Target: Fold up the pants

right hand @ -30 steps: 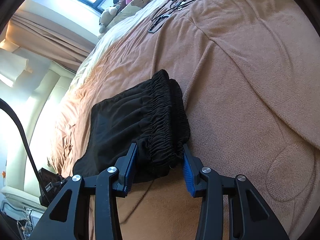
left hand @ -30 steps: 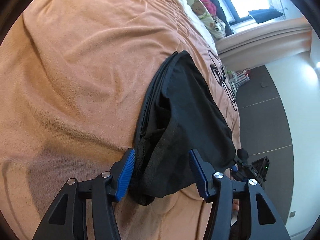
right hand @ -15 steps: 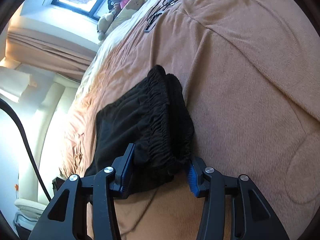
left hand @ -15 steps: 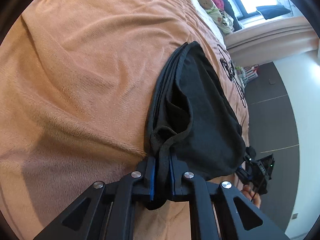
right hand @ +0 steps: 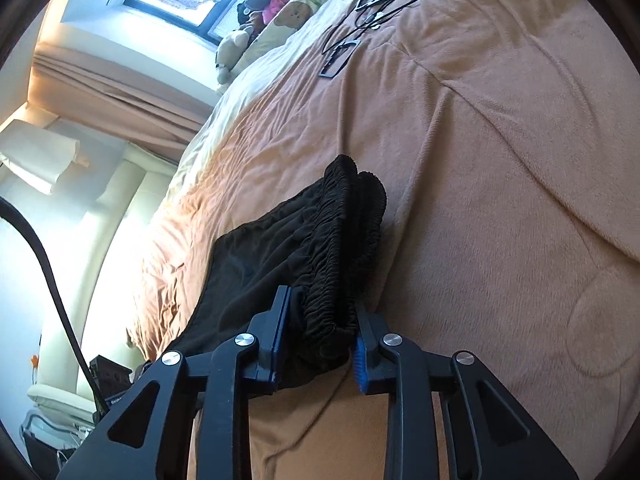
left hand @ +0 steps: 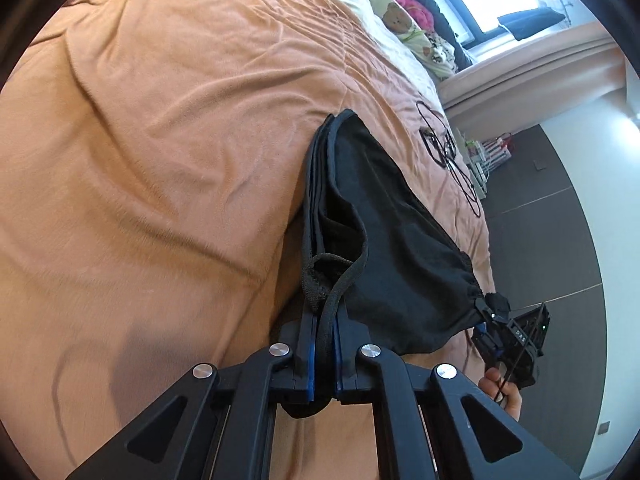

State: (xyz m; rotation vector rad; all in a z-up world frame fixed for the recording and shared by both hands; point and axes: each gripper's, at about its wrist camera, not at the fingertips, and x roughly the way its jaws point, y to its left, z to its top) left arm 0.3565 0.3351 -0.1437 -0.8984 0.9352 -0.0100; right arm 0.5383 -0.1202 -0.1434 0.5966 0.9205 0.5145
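Observation:
Black pants point(left hand: 384, 224) lie folded on the orange blanket point(left hand: 160, 160). In the left wrist view my left gripper point(left hand: 324, 332) is shut on the hem end, with fabric and a seam strip bunched between its blue pads, and that end is lifted a little. The right gripper point(left hand: 490, 318) shows small at the far corner, with a hand below it. In the right wrist view the gathered elastic waistband point(right hand: 340, 240) fills the gap of my right gripper point(right hand: 320, 336). Its jaws are closing, and both pads press on the waistband.
Black cords and flat black frames point(right hand: 360, 20) lie on the blanket beyond the pants, also seen as cords point(left hand: 444, 148). Soft toys and pillows point(right hand: 280, 0) crowd the bed's window end. The bed edge and dark floor point(left hand: 540, 240) are at the right.
The left jaws closed from wide open onto the hem and then lifted it. The right jaws narrowed onto the waistband, which now bulges between the pads.

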